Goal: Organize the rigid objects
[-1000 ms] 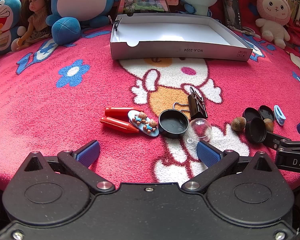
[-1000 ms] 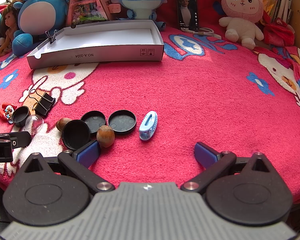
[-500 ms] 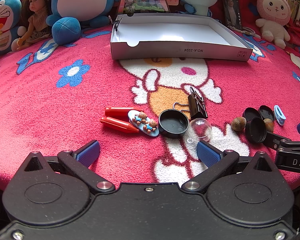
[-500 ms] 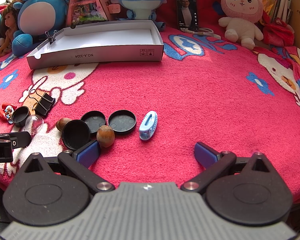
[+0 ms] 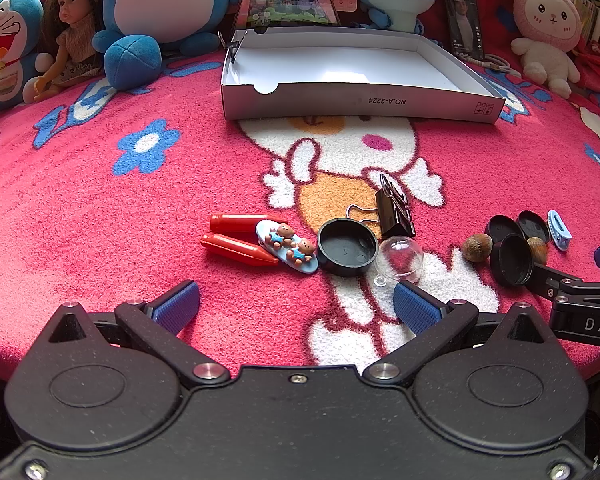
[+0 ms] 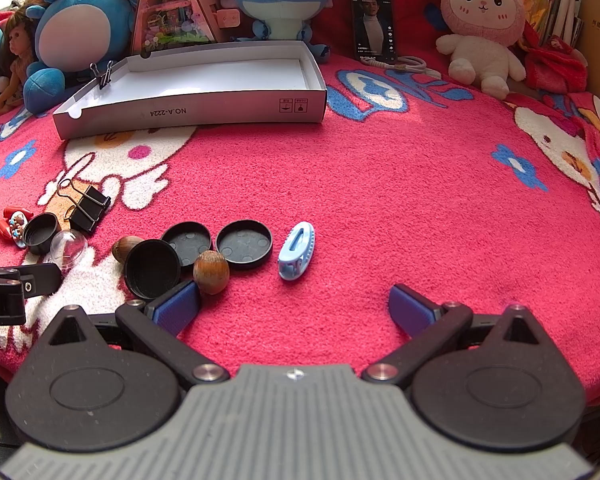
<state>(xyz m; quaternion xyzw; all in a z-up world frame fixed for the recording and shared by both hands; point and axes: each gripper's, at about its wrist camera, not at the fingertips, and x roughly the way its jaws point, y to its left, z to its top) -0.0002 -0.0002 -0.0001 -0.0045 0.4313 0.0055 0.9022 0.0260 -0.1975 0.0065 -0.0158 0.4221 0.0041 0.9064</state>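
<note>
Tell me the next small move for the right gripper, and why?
Probably ease the right gripper forward over the light blue clip. Its jaws are open and hold nothing, the clip lies straight ahead on the blanket, apart from the black lids, and the white box has nothing loose inside.

Your left wrist camera low over the blanket's [image 5: 100,200] near edge, facing the white box [image 5: 356,98], your right wrist camera beside it, same heading, both sharing the black caps, nuts, binder clip [image 6: 88,206].
</note>
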